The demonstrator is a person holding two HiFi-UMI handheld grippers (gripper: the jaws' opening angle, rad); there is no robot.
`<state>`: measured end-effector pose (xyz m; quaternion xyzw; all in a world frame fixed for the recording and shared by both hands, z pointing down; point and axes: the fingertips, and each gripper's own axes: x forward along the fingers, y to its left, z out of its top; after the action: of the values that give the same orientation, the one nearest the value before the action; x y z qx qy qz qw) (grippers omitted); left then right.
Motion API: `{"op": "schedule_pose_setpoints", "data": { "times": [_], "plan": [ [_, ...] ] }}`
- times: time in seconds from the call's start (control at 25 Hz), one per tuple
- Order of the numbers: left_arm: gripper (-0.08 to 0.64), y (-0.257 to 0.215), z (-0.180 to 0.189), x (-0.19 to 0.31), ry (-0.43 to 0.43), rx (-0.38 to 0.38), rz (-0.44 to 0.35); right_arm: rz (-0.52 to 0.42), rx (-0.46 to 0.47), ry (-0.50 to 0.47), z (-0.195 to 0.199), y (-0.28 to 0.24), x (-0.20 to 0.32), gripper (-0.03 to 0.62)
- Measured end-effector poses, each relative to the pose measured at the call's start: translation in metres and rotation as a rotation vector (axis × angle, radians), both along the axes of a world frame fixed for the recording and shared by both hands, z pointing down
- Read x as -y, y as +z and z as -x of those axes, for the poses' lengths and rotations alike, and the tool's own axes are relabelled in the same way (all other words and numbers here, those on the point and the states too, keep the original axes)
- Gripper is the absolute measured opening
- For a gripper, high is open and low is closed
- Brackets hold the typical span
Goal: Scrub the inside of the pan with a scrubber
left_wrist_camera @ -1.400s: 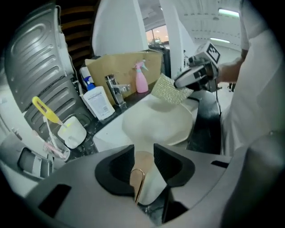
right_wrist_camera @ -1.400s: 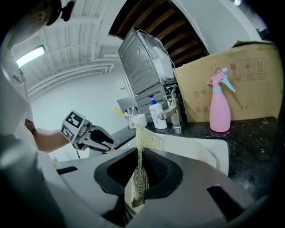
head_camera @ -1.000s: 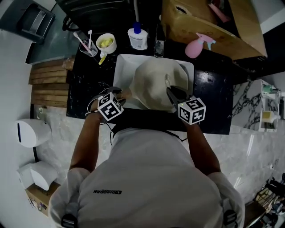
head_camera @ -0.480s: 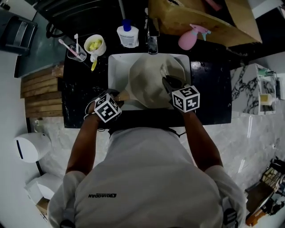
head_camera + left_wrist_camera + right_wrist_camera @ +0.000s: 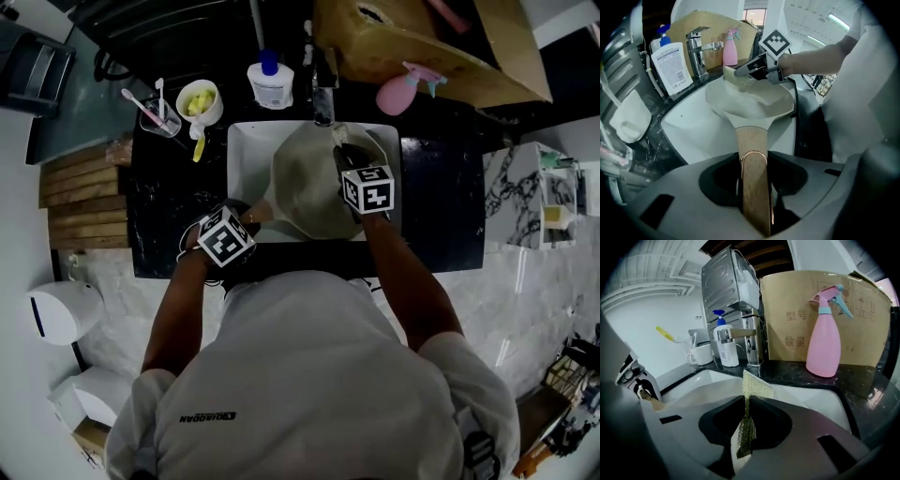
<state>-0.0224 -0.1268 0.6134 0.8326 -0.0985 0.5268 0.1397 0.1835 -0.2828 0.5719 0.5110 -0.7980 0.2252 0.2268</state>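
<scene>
A beige pan (image 5: 307, 178) lies tilted in the white sink (image 5: 246, 141). Its wooden handle (image 5: 752, 150) runs between the jaws of my left gripper (image 5: 753, 187), which is shut on it; those jaws have just been closing a little further around it. My right gripper (image 5: 349, 161) reaches over the pan's far side near the tap, shut on a thin yellow-green scrubber (image 5: 751, 390) that sticks up past its fingertips. In the left gripper view the scrubber (image 5: 738, 77) hangs at the pan's far rim (image 5: 750, 101). I cannot tell whether it touches the pan.
A chrome tap (image 5: 751, 341) stands behind the sink. A white soap bottle (image 5: 723, 347), a pink spray bottle (image 5: 826, 336) and a cardboard box (image 5: 806, 310) line the black counter (image 5: 441, 202). A white cup (image 5: 199, 98) and a glass with brushes (image 5: 155, 117) sit at the back left.
My right gripper has carried the scrubber from the pan's near right rim toward its far side by the tap. The left gripper has kept hold of the handle.
</scene>
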Motion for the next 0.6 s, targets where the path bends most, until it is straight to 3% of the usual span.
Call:
{"op": "schedule_pose_setpoints", "data": {
  "times": [0.2,0.6],
  "plan": [
    [0.170,0.002,0.001,0.001,0.002,0.012,-0.012,0.016,-0.024,-0.071,0.026,0.020,0.019,0.060],
    [0.158,0.007,0.002,0.003,0.024,0.050,-0.053,0.059,0.232,0.016,0.038,0.041,0.057,0.060]
  ]
}}
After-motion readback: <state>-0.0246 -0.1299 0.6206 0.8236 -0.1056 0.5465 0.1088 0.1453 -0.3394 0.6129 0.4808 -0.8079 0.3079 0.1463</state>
